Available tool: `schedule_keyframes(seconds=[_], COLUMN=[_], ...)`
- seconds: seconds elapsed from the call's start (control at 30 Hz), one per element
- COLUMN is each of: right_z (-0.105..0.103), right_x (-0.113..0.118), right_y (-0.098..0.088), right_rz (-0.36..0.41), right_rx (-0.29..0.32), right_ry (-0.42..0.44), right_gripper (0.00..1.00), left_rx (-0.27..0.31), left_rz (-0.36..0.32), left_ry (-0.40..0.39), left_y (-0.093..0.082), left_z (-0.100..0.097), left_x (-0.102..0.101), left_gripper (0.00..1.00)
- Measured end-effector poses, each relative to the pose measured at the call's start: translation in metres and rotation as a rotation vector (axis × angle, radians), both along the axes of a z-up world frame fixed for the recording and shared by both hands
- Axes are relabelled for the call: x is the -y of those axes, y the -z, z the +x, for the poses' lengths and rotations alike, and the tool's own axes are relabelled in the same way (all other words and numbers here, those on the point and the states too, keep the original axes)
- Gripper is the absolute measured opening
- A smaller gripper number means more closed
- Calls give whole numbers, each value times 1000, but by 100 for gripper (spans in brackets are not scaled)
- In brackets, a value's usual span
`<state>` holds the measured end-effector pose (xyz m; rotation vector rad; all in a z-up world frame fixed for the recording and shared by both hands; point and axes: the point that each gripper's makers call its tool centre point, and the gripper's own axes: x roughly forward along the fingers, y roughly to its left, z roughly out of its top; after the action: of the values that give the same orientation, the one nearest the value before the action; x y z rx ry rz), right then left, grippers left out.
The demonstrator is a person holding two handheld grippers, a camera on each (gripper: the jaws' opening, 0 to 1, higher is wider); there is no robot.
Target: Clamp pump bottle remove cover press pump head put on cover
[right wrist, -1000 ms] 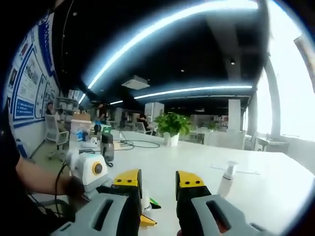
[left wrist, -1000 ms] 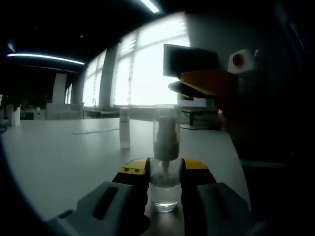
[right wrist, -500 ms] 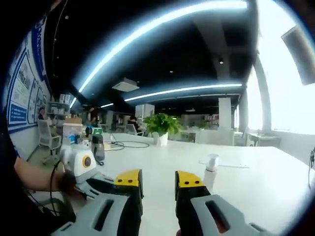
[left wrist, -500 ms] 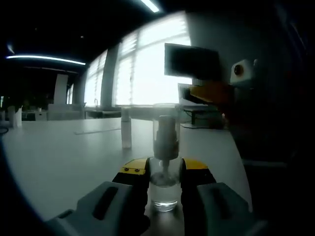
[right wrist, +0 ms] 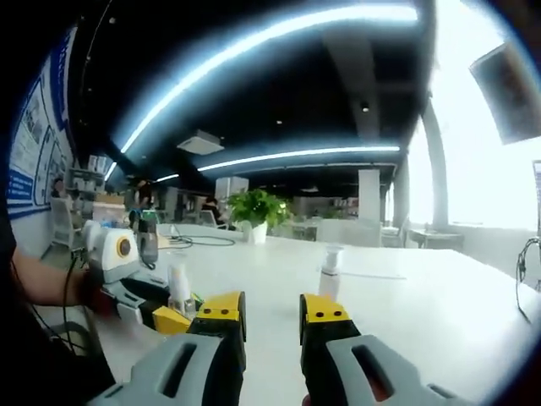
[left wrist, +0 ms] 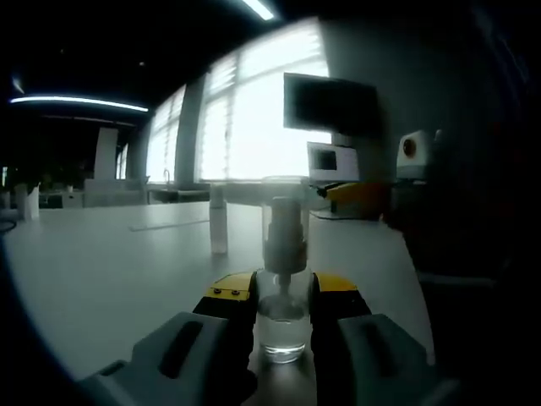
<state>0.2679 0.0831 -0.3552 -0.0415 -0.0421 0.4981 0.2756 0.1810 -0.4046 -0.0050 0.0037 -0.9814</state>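
Left gripper view: low in the center of the frame, the left gripper (left wrist: 282,298) has its two yellow-tipped jaws clamped on the sides of a small clear pump bottle (left wrist: 281,326). The bottle stands upright on a pale table (left wrist: 101,271) and holds clear liquid in its lower part. A transparent cover (left wrist: 285,222) sits over the pump head, rising just above the jaws at the middle of the frame. A second small bottle (left wrist: 218,227) stands further back on the table, left of center. At the right of the frame the right gripper (left wrist: 359,196) reaches in, its yellow tips level with the cover and apart from it. Bright windows and a dark monitor (left wrist: 331,105) fill the upper center and upper right.

In the right gripper view, the right gripper (right wrist: 272,317) rises from the bottom center with its jaws apart and nothing between them. At the lower left of the frame, a person's hand (right wrist: 89,290) holds the left gripper (right wrist: 169,319), and the pump bottle (right wrist: 179,292) stands upright in its jaws with the cover on. The second bottle (right wrist: 330,272) stands on the white table (right wrist: 423,313) right of center. A potted plant (right wrist: 254,211) sits far back, under long ceiling lights.
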Motion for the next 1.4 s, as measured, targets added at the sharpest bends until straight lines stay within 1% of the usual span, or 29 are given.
schedule_keyframes(seconds=[0.1, 0.13, 0.2, 0.27, 0.33, 0.5, 0.53, 0.6, 0.63, 0.67, 0.7, 0.77, 0.9, 1.07, 1.27, 1.3, 1.33, 1.4], right_z=[5, 5, 6, 7, 7, 11, 13, 14, 14, 16, 18, 15, 15, 15, 15, 14, 15, 14], right_x=[8, 10, 12, 12, 12, 19, 22, 23, 24, 26, 31, 24, 25, 25, 25, 26, 27, 25], right_y=[9, 12, 17, 21, 22, 30, 32, 34, 37, 38, 37, 37, 37, 36, 35, 34, 34, 33], right_rz=[26, 84, 52, 44, 85, 85, 100, 203, 232, 193, 138, 160, 156, 187, 185, 185, 187, 196], right_rx=[-18, -47, -44, -47, -60, -49, -53, -91, -109, -96, -67, -80, -74, -83, -71, -67, -64, -65], right_ry=[14, 12, 21, 23, 13, 27, 31, 31, 35, 42, 61, 42, 41, 25, 34, 34, 33, 18], right_gripper=[20, 20, 20, 19, 19, 18, 18, 17, 17, 17, 16, 15, 16, 16, 16, 16, 15, 15], left_rx=[-2, -2, -2, -3, -4, -5, -5, -4, -4, -4, -5, -2, -2, -14, -23, -27, -69, -93], left_rz=[0, 0, 1, 1, 1, 2, 2, 2, 2, 2, 1, 4, 3, -23, -54, -65, -121, -173], left_ry=[0, -1, -2, -2, -3, -8, -8, -8, -8, -10, -11, -17, -20, -39, -71, -73, -72, -95], left_y=[0, 0, 1, 1, 1, 1, 1, 1, 1, 1, 1, 1, 1, -2, -6, -7, -10, -15], left_z=[0, 0, 0, 1, 0, 1, 1, 2, 2, 1, 1, 2, 3, 7, 12, 13, 16, 24], left_x=[0, 0, 0, -1, 0, 0, -1, -1, -1, -1, -1, -2, -3, -7, -12, -14, -16, -24], left_gripper=[16, 16, 16, 16, 16, 16, 16, 16, 16, 16, 16, 16, 16, 16, 16, 16, 16, 16])
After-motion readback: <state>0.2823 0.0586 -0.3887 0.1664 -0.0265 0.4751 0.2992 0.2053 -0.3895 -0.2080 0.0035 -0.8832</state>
